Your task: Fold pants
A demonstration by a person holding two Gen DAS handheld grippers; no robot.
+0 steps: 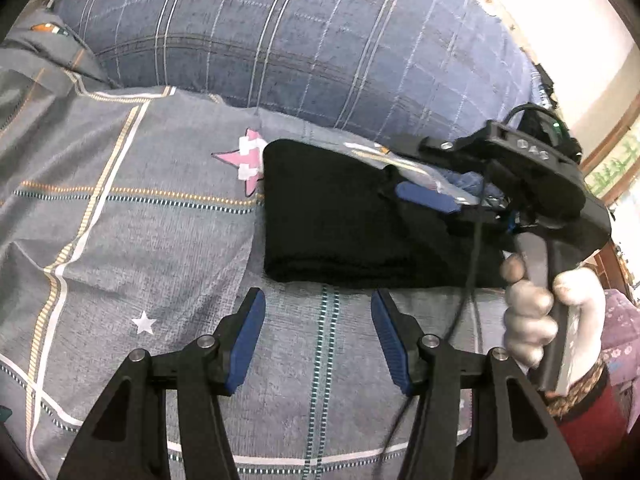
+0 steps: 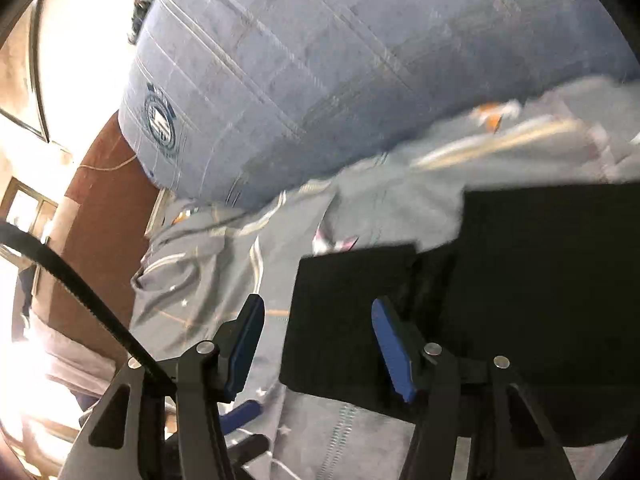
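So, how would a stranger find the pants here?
Start at the big blue checked pillow at the head of the bed. On the grey sheet before it lies a folded black bundle: the pants. Nothing else there is plain black cloth.

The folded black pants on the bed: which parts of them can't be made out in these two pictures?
- Left wrist view: the right end of the folded black fabric pants is covered by the right gripper and the white-gloved hand.
- Right wrist view: the pants are cut off at the right edge; motion blur hides the fold lines.
- Both views: the cloth is too dark to tell waistband from leg ends.
- Left gripper: open, holding nothing.
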